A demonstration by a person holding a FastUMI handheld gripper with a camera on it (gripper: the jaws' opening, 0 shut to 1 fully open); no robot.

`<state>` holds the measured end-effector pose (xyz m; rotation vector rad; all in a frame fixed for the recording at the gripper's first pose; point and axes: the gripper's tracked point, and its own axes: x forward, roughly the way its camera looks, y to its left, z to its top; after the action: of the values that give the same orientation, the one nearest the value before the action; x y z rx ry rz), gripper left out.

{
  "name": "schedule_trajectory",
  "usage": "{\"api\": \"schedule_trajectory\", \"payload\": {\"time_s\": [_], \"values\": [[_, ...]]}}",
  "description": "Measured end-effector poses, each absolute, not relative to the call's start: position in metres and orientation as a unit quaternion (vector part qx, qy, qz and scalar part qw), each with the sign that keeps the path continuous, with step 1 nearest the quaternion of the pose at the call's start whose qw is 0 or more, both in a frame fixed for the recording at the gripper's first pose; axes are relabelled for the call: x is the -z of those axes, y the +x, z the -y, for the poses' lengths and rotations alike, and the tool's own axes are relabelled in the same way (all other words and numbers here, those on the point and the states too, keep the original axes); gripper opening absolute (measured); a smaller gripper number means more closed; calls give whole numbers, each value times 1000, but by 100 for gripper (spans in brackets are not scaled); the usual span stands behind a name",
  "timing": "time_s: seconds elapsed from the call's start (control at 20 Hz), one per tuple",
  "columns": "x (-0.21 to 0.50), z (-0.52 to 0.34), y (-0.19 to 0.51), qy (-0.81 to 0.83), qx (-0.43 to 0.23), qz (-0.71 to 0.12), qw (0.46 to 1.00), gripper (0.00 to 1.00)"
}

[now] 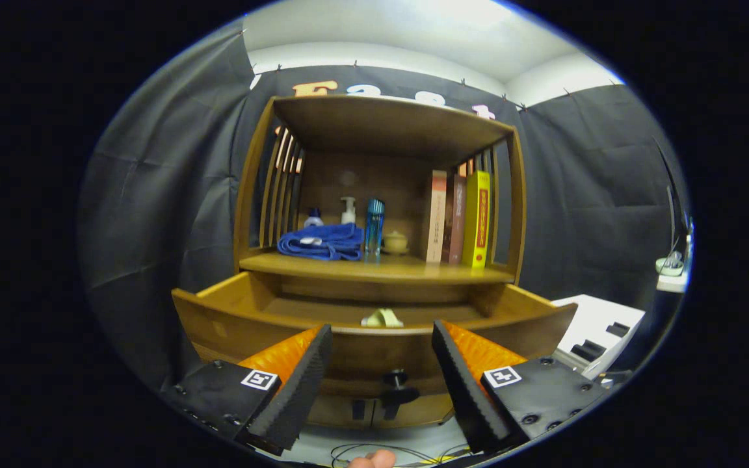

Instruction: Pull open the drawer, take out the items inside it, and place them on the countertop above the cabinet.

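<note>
A: What sits nearest?

B: The claw [381, 374], its two ridged fingers [296, 383] spread wide apart and holding nothing. Low between them a fingertip [374, 460] of the person shows, with thin cables [374, 450] lying on the pale floor.

A: And just ahead?

B: The wooden drawer [374, 341] of the cabinet, pulled well out, its smooth curved front facing the claw. A dark round knob [397, 378] sticks out of that front, in the gap between the fingers. Under it is a lower cabinet front with small dark fittings.

A: Anything inside the drawer?

B: One small pale yellowish item [382, 318] lies on the drawer floor, near the middle, beyond the front edge. I cannot tell what it is.

A: Further back?

B: The table [374, 266], a flat wooden top above the drawer, under a wooden hutch with slatted sides. On its left lies a folded blue cloth [322, 242], soft and rumpled, with a white pump bottle [348, 210] and a small blue-capped bottle [313, 218] behind it. A tall clear blue bottle [374, 227] stands just right of the cloth, then a small round pot [395, 242]. On the right three books [459, 218] stand upright, the rightmost yellow.

A: The room?

B: Black cloth walls, a white ceiling, and a white unit [599, 328] to the right of the drawer.
</note>
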<state>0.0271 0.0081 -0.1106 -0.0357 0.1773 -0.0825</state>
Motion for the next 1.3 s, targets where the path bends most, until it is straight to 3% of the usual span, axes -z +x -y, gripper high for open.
{"api": "schedule_trajectory", "payload": {"time_s": [0.4, 0.6, 0.75, 1.05, 1.3], "values": [[47, 26, 110, 1, 78, -141, 987, 98], [113, 58, 142, -21, 125, -285, 950, 98], [173, 59, 158, -31, 113, -371, 921, 99], [260, 52, 167, -19, 84, -473, 877, 98], [298, 38, 176, 4, 53, -504, 862, 98]]}}
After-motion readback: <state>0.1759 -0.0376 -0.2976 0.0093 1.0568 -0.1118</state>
